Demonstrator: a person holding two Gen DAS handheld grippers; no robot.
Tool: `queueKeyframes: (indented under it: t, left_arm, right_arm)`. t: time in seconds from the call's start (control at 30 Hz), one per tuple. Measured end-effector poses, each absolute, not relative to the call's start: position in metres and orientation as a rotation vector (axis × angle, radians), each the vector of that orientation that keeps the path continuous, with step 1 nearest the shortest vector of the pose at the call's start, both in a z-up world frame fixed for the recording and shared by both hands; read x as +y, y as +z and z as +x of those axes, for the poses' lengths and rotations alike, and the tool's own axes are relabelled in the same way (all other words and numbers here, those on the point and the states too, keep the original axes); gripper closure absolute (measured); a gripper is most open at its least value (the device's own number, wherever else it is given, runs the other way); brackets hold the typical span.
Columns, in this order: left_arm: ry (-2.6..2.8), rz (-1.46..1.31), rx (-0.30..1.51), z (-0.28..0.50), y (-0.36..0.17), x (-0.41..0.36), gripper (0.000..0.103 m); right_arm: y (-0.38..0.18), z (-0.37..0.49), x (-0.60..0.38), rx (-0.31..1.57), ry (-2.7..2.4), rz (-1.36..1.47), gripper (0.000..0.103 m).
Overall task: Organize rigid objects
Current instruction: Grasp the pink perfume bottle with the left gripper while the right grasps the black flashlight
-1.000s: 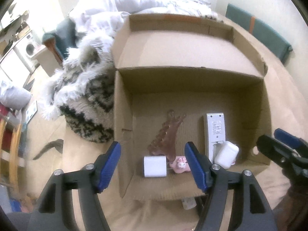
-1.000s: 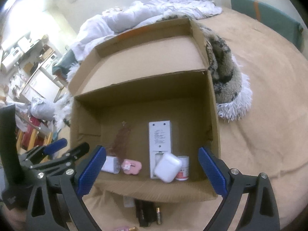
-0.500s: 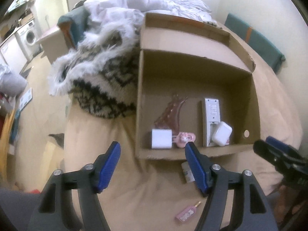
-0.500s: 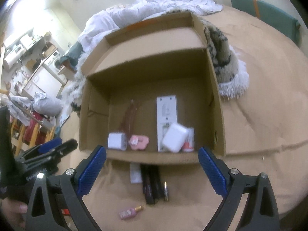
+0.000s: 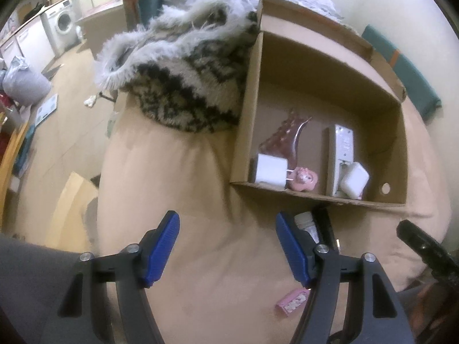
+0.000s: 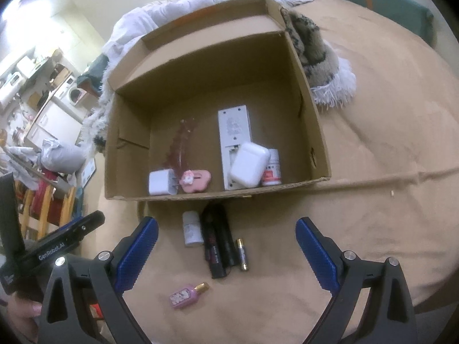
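Note:
An open cardboard box [image 6: 315, 132] [image 5: 246, 114] lies on a tan bed. Inside are a white charger plug [image 6: 160, 182] [image 5: 271, 172], a pink toy [image 6: 196, 180] [image 5: 304, 182], a white remote [image 6: 233, 143] [image 5: 341, 154], a white earbud case [image 6: 248, 163] [image 5: 354, 179], a small red-labelled bottle [image 6: 272, 169] and a reddish hair clip [image 6: 179, 146] [image 5: 282, 140]. On the bed in front lie a white bottle [image 6: 191, 229], black tubes [image 6: 218, 240], a battery [image 6: 241, 253] and a pink perfume bottle [image 6: 186, 296] [image 5: 292, 301]. My right gripper [image 6: 226, 255] is open above these. My left gripper [image 5: 226, 249] is open and empty.
A black-and-white fringed blanket [image 5: 183, 71] [image 6: 318, 63] lies against the box. White bedding [image 6: 200, 5] is piled behind it. A teal cushion [image 6: 381, 3] sits at the far right. The bed's left edge drops to the floor [image 5: 57, 132].
Both grippers have pulled back from the box towards me, so the loose items on the bed in front of it have come into view. Both stay open and empty.

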State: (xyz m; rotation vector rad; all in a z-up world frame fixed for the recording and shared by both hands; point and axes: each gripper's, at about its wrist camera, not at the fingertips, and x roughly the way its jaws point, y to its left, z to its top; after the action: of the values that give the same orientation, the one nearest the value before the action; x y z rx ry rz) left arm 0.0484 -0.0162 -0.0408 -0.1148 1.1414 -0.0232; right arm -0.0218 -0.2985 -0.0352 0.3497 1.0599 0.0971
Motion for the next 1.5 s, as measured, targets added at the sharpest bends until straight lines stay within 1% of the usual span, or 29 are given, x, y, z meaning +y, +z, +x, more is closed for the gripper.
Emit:
queueKeyframes:
  t: [0.13,0.23,0.37,0.5,0.63,0.67,0.73,0.77,0.8,0.83,0.87,0.93,0.97,1.0,1.1,1.23,1.5]
  left_arm:
    - [-0.028,-0.108,1.159,0.049,-0.046,-0.022,0.036]
    - [-0.075,-0.078,1.215,0.043,-0.058,-0.035,0.036]
    - [-0.296,0.056,1.343,0.026,-0.085,-0.082,0.036]
    - [-0.408,0.213,1.391,0.008,-0.105,-0.115,0.036]
    - [-0.464,0.293,1.438,-0.003,-0.123,-0.127,0.037]
    - [-0.469,0.306,1.45,-0.004,-0.127,-0.129,0.038]
    - [-0.474,0.334,1.463,-0.006,-0.134,-0.133,0.045]
    - [-0.473,0.359,1.46,-0.007,-0.137,-0.137,0.045]
    - [-0.473,0.372,1.453,-0.008,-0.138,-0.138,0.047]
    - [-0.476,0.38,1.446,-0.008,-0.139,-0.14,0.054]
    - [-0.48,0.387,1.437,-0.009,-0.139,-0.141,0.058]
    - [-0.492,0.386,1.428,-0.009,-0.137,-0.141,0.075]
    - [-0.494,0.386,1.427,-0.008,-0.137,-0.141,0.076]
    - [-0.49,0.387,1.424,-0.008,-0.136,-0.14,0.08]
    - [-0.473,0.352,1.428,-0.001,-0.132,-0.13,0.08]
    - [-0.376,0.283,1.387,0.011,-0.118,-0.109,0.08]
    - [-0.197,0.128,1.27,0.032,-0.085,-0.062,0.08]
  right_arm:
    - [-0.043,-0.017,-0.299,1.086,0.092,0.369,0.001]
    - [-0.05,-0.013,-0.299,1.109,0.088,0.379,0.001]
    - [-0.053,-0.01,-0.3,1.122,0.076,0.378,0.001]
    - [-0.057,-0.007,-0.303,1.132,0.071,0.39,0.001]
    - [-0.059,-0.008,-0.306,1.142,0.066,0.401,0.001]
    - [-0.06,-0.008,-0.307,1.143,0.064,0.403,0.001]
    - [-0.061,-0.008,-0.307,1.148,0.063,0.41,0.001]
    - [-0.061,-0.008,-0.308,1.149,0.063,0.413,0.001]
    - [-0.061,-0.008,-0.308,1.15,0.063,0.413,0.001]
    - [-0.061,-0.008,-0.307,1.149,0.064,0.412,0.001]
    - [-0.061,-0.008,-0.307,1.148,0.064,0.41,0.001]
    - [-0.061,-0.008,-0.307,1.148,0.065,0.407,0.001]
    - [-0.061,-0.009,-0.307,1.149,0.065,0.407,0.001]
    - [-0.061,-0.009,-0.307,1.151,0.065,0.407,0.001]
    - [-0.062,-0.008,-0.306,1.158,0.057,0.402,0.001]
    - [-0.063,-0.009,-0.308,1.161,0.054,0.414,0.001]
    - [-0.074,-0.006,-0.313,1.204,0.043,0.426,0.001]
